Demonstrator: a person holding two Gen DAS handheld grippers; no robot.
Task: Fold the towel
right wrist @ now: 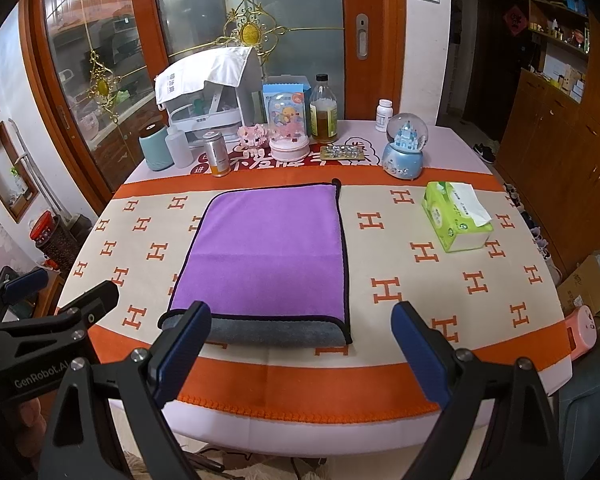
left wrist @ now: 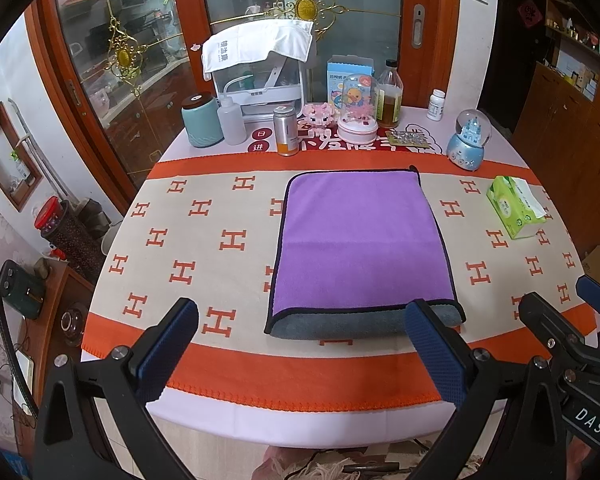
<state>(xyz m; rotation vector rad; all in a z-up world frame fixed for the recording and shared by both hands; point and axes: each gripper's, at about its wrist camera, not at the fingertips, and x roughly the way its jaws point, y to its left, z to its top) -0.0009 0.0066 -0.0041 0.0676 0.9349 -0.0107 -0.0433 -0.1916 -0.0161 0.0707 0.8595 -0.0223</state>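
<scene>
A purple towel (left wrist: 360, 236) with a black hem lies flat on the table, folded over, with a strip of its grey underside showing along the near edge (left wrist: 340, 326). It also shows in the right wrist view (right wrist: 266, 248). My left gripper (left wrist: 300, 340) is open and empty, held above the table's near edge just in front of the towel. My right gripper (right wrist: 300, 344) is open and empty, also in front of the towel's near edge. Each gripper shows at the side of the other's view.
An orange and beige cloth with H marks (left wrist: 188, 240) covers the table. A green tissue pack (right wrist: 456, 216) lies to the right of the towel. Bottles, jars, a snow globe (right wrist: 406, 152) and a white appliance (left wrist: 260, 68) stand along the far edge.
</scene>
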